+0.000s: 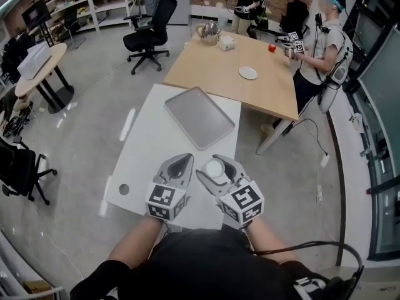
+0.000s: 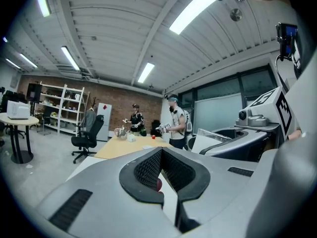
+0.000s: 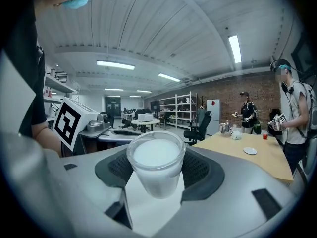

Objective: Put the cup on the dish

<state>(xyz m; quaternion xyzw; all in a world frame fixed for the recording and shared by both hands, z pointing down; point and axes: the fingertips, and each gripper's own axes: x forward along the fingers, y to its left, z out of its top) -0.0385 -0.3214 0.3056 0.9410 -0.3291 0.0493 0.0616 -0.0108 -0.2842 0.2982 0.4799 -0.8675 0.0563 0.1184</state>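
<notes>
Head view, holdings as recorded.

1. Right claw (image 1: pixel 216 166). You had it pinching the cup (image 1: pixel 214 169), one jaw on either side of the wall below the rim. The right gripper view showed a pale, translucent cup seated upright between the dark pads, mouth up. That upright hold looked chosen so the cup could go down on its base without any turning. Whether the base touched the white table (image 1: pixel 144 161) could not be told.

2. Left claw (image 1: pixel 180 165). Its jaws were pressed together with nothing between them. You held it just beside the right claw, on the left, over the near part of the white table. It seemed parked there, out of the carrying hand's way.

3. Tray (image 1: pixel 200 117). It was grey and bare, and lay on the far part of the white table, beyond the cup.

4. Dish (image 1: pixel 248 73). It was small, white and unoccupied, and sat on the far wooden table (image 1: pixel 212 67), well apart from the cup. It was judged the destination, and the placing was not yet done. The carry would need to pass over the tray, far and slightly right.

5. Person (image 1: pixel 320 42). They stood at the far right side of the wooden table, working with grippers of their own, near the dish's side. You were likely to need care approaching there.
</notes>
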